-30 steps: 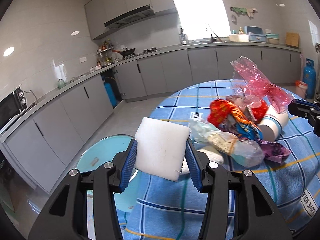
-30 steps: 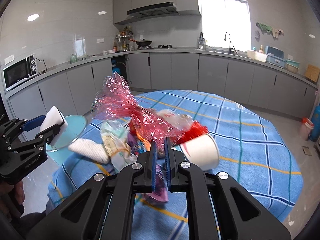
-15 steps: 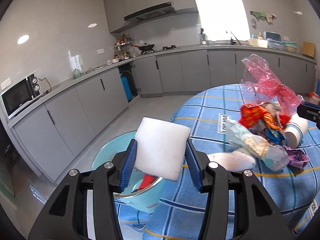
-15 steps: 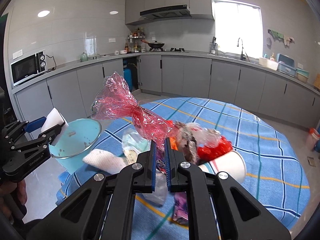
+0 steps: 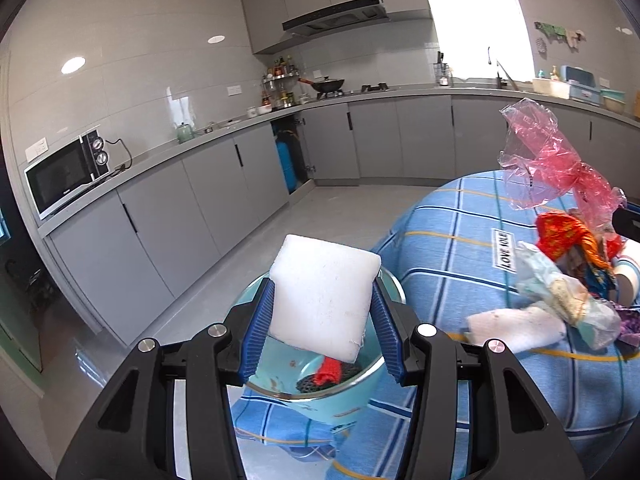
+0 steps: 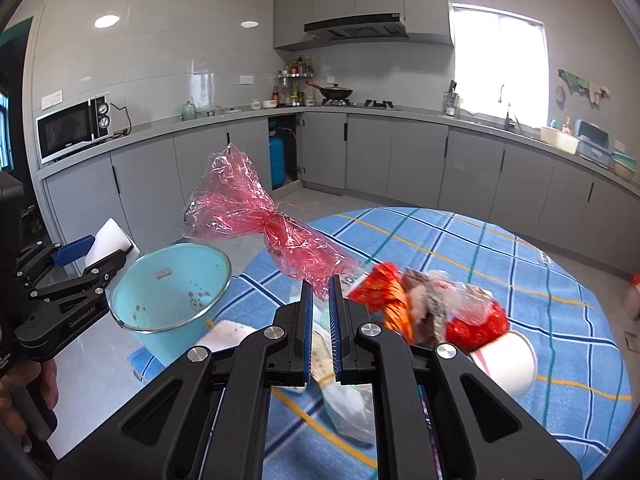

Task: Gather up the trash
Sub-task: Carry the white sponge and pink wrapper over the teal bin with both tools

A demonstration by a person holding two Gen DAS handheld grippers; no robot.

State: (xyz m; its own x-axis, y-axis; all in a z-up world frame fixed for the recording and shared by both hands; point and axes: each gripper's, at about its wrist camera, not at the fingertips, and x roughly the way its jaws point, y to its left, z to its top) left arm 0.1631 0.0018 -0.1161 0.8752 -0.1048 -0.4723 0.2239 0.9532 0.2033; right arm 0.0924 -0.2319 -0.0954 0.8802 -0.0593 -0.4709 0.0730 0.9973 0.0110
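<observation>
My left gripper (image 5: 322,314) is shut on a white sponge block (image 5: 322,296) and holds it over the mouth of a light blue trash bin (image 5: 316,394) beside the table. The bin holds a red scrap and a dark scrap. My right gripper (image 6: 320,296) is shut on a pink crinkled plastic bag (image 6: 248,216) and holds it above the table, right of the bin (image 6: 172,296). A pile of wrappers (image 6: 424,308), a white paper cup (image 6: 506,360) and a white cloth (image 5: 516,326) lie on the blue checked tablecloth (image 6: 500,252).
Grey kitchen cabinets (image 5: 192,216) run along the walls, with a microwave (image 6: 74,128) on the counter. A blue gas cylinder (image 6: 276,160) stands in an open cabinet. The grey floor (image 5: 332,220) lies between table and cabinets.
Both grippers have moved left toward the bin with their loads. The sponge now hangs over the bin's open mouth, and the pink bag has come closer to the bin.
</observation>
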